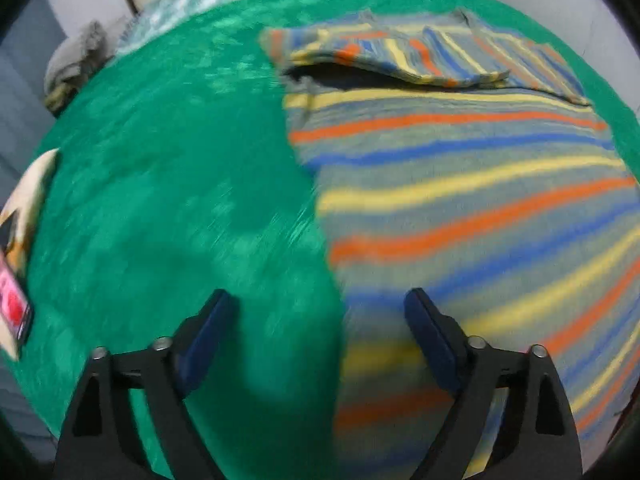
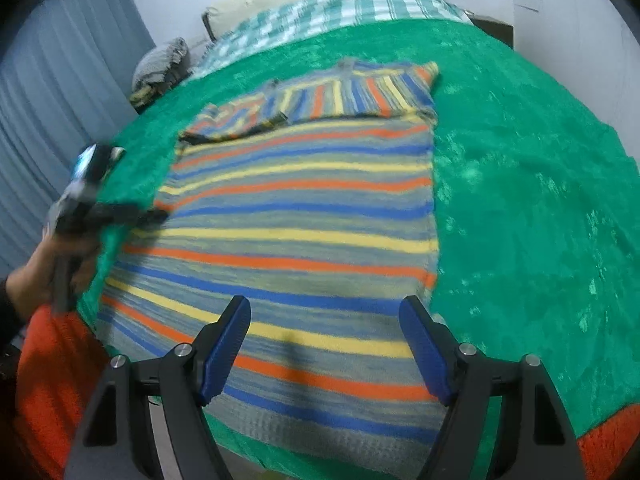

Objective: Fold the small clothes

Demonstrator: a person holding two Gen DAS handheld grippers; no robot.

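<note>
Here we are looking down on a striped sweater (image 2: 296,216) that is lying flat on a green blanket (image 2: 520,208) spread over a bed. Its sleeves are lying folded in across the chest at the far end, where the stripes are running crosswise to those of the body, and its ribbed hem is sitting nearest to us in the right wrist view. We are holding the right claw (image 2: 325,350) over that hem end with its blue-padded fingers (image 2: 224,350) spread well apart and nothing between them, one finger over the stripes and the other near the sweater's right edge. We are holding the left claw (image 1: 318,344) over the sweater's left edge, its fingers (image 1: 434,346) also standing wide apart and gripping nothing: one is hanging over bare green blanket (image 1: 160,184), the other over the striped sweater (image 1: 460,184). From the right wrist view the left claw (image 2: 158,214) is showing as a dark blur beside the sweater's left side, with our left hand (image 2: 44,272) around its handle; whether it is touching the fabric we cannot tell. A checked green-and-white cloth (image 2: 332,12) is lying beyond the blanket at the head of the bed, a grey bundle (image 2: 160,64) is sitting at its left, and orange fabric (image 2: 52,380) is showing at the near edge.
</note>
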